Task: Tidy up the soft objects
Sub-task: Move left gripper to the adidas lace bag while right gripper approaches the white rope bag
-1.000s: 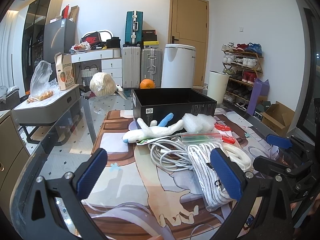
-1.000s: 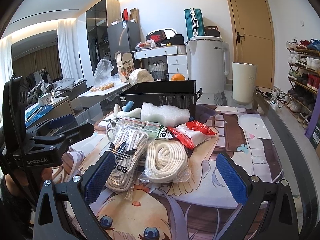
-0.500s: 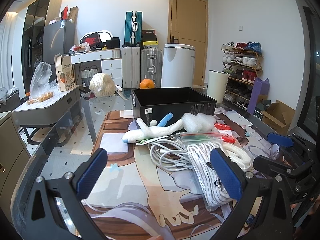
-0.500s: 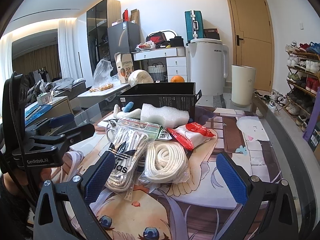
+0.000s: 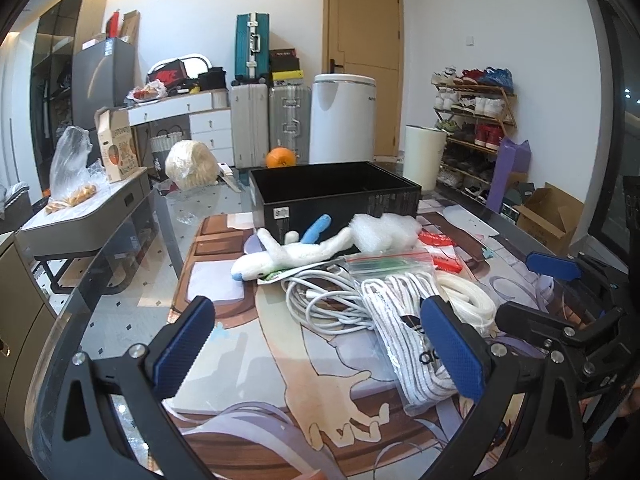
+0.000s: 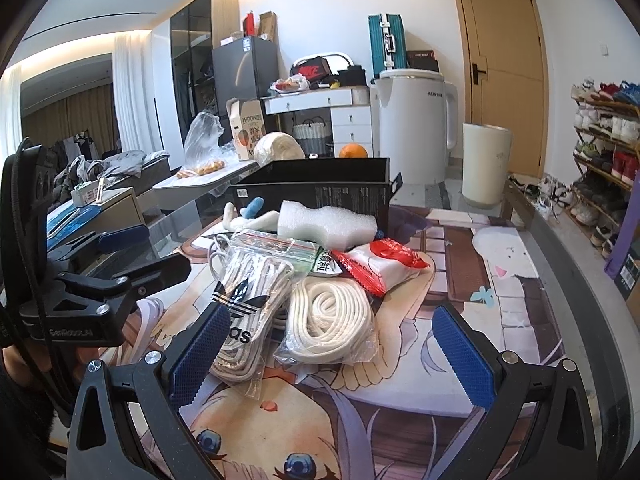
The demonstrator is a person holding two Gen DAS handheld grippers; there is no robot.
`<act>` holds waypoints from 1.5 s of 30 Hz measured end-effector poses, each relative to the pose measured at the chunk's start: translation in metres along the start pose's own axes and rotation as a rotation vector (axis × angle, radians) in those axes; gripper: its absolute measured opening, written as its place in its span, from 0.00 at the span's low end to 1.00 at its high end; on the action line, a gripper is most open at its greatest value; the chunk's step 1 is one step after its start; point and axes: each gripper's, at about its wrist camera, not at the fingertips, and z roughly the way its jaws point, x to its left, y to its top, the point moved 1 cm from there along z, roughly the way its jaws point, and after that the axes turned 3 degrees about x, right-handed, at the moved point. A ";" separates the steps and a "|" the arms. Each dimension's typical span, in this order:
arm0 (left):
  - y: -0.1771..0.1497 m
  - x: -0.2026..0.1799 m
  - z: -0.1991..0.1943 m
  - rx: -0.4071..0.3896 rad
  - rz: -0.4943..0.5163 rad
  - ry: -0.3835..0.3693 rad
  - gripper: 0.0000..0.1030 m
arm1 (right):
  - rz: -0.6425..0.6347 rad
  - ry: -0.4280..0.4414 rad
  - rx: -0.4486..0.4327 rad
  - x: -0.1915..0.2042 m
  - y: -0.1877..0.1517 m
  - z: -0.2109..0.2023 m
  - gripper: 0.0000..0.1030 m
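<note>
**Both tools idle before the pile**

Left gripper (image 5: 320, 344) and right gripper (image 6: 332, 348) hover with jaws spread, holding nothing; neither has shifted over the last second, so sorting is not begun; the soft items lie heaped before the black box (image 6: 320, 184); the bagged laces (image 6: 244, 300) read "adidas"; the left tool reads "GenRobot.AI".

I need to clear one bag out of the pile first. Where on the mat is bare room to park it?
Bare mat lies right of the coiled rope bag, and bare mat left of the white cable. It is crowded from the striped lace bag back to the black box.
</note>
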 end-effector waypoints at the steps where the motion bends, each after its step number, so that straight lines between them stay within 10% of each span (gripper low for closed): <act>1: 0.000 0.000 0.000 -0.001 0.001 0.002 1.00 | 0.001 -0.001 0.008 0.000 0.000 0.001 1.00; 32: 0.009 -0.012 0.035 0.149 -0.008 -0.083 0.98 | -0.088 -0.042 0.352 -0.019 0.021 0.081 1.00; 45: 0.008 -0.024 0.044 0.241 0.009 -0.124 0.83 | -0.087 -0.008 0.369 -0.017 0.018 0.086 0.74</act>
